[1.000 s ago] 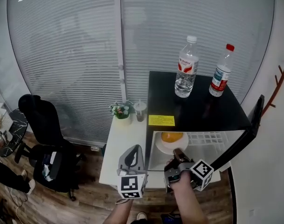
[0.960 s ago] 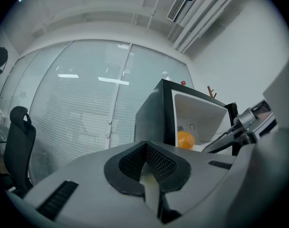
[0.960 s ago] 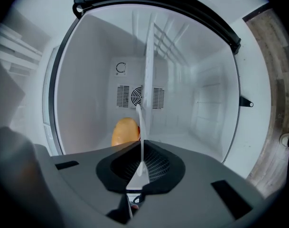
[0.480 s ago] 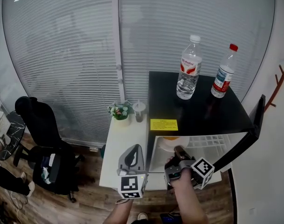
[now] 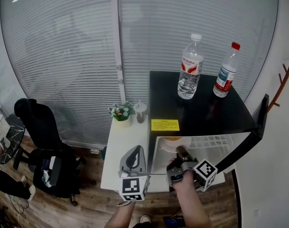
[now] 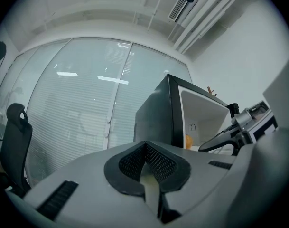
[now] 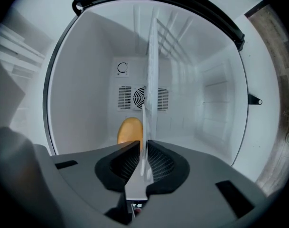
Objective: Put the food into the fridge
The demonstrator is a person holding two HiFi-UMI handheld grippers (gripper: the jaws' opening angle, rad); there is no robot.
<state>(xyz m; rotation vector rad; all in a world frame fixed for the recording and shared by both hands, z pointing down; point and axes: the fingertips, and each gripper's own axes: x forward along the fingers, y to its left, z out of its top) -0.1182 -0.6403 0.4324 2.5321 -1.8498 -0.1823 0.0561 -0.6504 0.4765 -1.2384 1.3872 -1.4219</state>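
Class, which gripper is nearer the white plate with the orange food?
Right. The right gripper clamps the plate by its rim at the fridge opening; the left gripper hangs apart, to its left, jaws shut.

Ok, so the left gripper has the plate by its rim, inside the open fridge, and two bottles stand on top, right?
Wrong gripper: the right gripper view shows the right gripper clamped on the plate by its rim, while the left gripper is shut on nothing. The plate is inside the open fridge, and two bottles stand on top.
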